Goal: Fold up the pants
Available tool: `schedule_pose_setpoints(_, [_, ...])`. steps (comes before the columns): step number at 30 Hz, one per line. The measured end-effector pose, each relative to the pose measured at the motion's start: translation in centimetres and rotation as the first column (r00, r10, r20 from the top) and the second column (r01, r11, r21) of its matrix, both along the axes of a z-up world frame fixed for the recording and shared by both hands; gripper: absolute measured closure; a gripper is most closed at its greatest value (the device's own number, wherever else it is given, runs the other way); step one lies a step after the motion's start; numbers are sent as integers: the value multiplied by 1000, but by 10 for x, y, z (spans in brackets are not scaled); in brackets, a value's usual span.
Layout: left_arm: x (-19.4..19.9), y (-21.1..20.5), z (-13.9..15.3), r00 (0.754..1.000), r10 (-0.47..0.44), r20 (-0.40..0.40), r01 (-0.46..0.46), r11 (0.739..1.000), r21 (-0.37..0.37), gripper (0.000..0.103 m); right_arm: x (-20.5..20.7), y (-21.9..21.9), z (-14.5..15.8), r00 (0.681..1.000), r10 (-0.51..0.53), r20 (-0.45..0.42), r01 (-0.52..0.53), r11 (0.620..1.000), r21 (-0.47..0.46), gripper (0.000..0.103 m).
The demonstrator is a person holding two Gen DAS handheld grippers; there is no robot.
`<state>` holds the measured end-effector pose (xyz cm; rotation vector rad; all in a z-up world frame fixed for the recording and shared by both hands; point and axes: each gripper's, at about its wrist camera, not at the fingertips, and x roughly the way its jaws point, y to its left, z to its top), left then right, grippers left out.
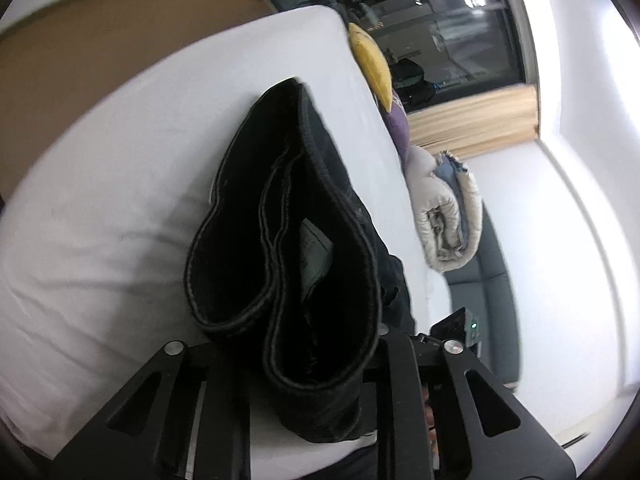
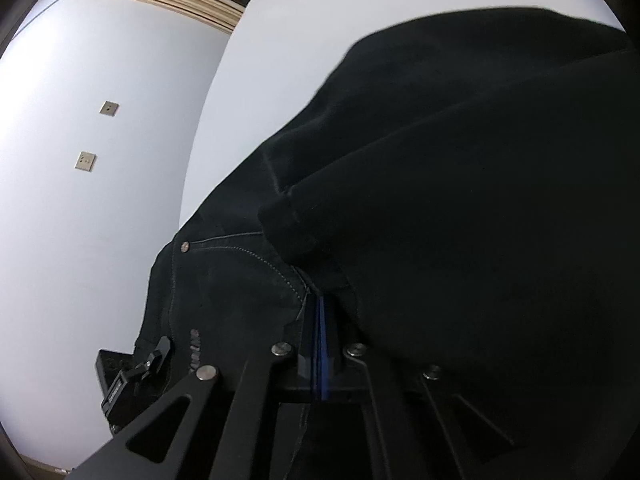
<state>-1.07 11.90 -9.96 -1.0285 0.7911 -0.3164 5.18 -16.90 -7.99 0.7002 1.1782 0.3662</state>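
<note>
Black denim pants (image 1: 288,248) lie in a bundle on the white-sheeted bed (image 1: 120,208), and what a close look the left wrist camera gives. Two rolled openings, edged with pale worn seams, gape towards the lens like a pair of loops, one beside the other. Inside the right loop, a pale fabric label (image 1: 316,256) shows against the dark lining. The far end of the bundle reaches towards the bed's far edge, where a yellow cushion (image 1: 374,62) and a purple one (image 1: 396,124) sit by the dark window (image 1: 440,32). Beyond the bed's right side, a rolled cream and blue quilt (image 1: 448,216) rests on a grey sofa (image 1: 492,276).

Over to the left gripper (image 1: 320,400): its black fingers stand close on either side of the near fold, and the cloth fills the gap between them, so it is clenched on the pants.

Now the right wrist view, and the denim takes up most of it. A hemmed cuff (image 2: 288,220) lies folded over the upper part of the pants, with a curved pocket seam in pale stitching and a small metal rivet (image 2: 185,246) just to its left. The cloth is matte, deep black, softly creased.

The right gripper (image 2: 320,320) has its jaws pressed together, blue pads meeting, right at the edge of the pocket seam; a thin lip of denim seems pinched there, though the dark fabric makes that hard to confirm. Behind, a white wall (image 2: 100,200) carries two small square plates (image 2: 85,161).
</note>
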Motion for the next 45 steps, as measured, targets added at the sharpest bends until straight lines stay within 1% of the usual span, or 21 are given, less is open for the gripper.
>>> schedule_pose_setpoints(4, [2,-11,18,999,-12,47,7,994,110,87,0,4,-2,1000,2,10,-2,999,-40,103])
schedule_pose_setpoints(7, [2,-18,34,997,-21,72,7,983,182,87,2,15,3,999,17,31,-13,992,-123,103])
schedule_pose_setpoints(10, [3,-30,54,994,-39,100,12,966,257,87,1,20,4,999,22,46,-15,988,-155,103])
schedule_pose_setpoints(13, [5,-52,82,988,-73,139,24,945,328,87,-3,19,3,997,37,68,-27,989,-145,103])
schedule_pose_setpoints(15, [8,-74,107,977,-120,178,43,922,385,87,-7,13,7,995,41,86,-34,996,-83,102])
schedule_pose_setpoints(16, [9,-84,117,971,-143,192,52,908,415,87,-10,7,8,996,35,85,-32,999,-35,95])
schedule_pose_setpoints(18, [16,-111,140,955,-203,215,78,873,481,87,-19,-15,15,995,3,104,-15,993,117,48])
schedule_pose_setpoints(19, [20,-131,150,942,-253,222,102,843,528,87,-26,-27,24,989,-31,147,7,987,161,41])
schedule_pose_setpoints(21, [28,-174,162,917,-327,227,136,794,593,87,-34,-48,36,977,-63,202,22,979,203,39])
schedule_pose_setpoints(23, [31,-219,166,884,-422,202,187,715,674,87,-34,-75,39,975,-89,202,24,952,306,39])
schedule_pose_setpoints(24, [33,-248,163,862,-479,168,219,649,728,87,-35,-85,39,974,-103,201,30,941,337,39])
schedule_pose_setpoints(26, [34,-291,149,830,-549,103,263,547,794,87,-37,-107,40,970,-123,208,38,928,371,36])
schedule_pose_setpoints(27, [34,-305,140,820,-566,85,270,513,815,87,-38,-113,39,970,-127,209,39,924,380,31])
schedule_pose_setpoints(29, [32,-338,112,794,-608,9,291,392,873,87,-42,-121,35,969,-134,209,39,915,402,24])
schedule_pose_setpoints(30, [27,-344,102,787,-617,-11,296,362,884,87,-44,-126,33,968,-132,211,33,909,416,20])
schedule_pose_setpoints(33, [10,-360,72,759,-648,-59,282,246,927,87,-46,-121,23,972,-119,203,20,902,432,14])
schedule_pose_setpoints(37, [-3,-380,60,739,-670,-75,221,135,966,87,-46,-108,14,980,-77,182,-1,919,394,14])
schedule_pose_setpoints(38, [-5,-383,57,736,-672,-85,216,114,970,87,-33,-115,16,981,-54,187,-21,924,381,14])
schedule_pose_setpoints(43, [-34,-373,45,711,-696,-103,207,66,976,87,-25,-91,26,977,51,208,-108,956,273,15])
schedule_pose_setpoints(44, [-37,-375,45,708,-699,-104,206,64,976,87,-23,-91,26,978,66,198,-114,964,240,24])
schedule_pose_setpoints(45, [-35,-370,45,708,-699,-105,209,65,976,87,-21,-89,25,979,78,189,-119,968,220,38])
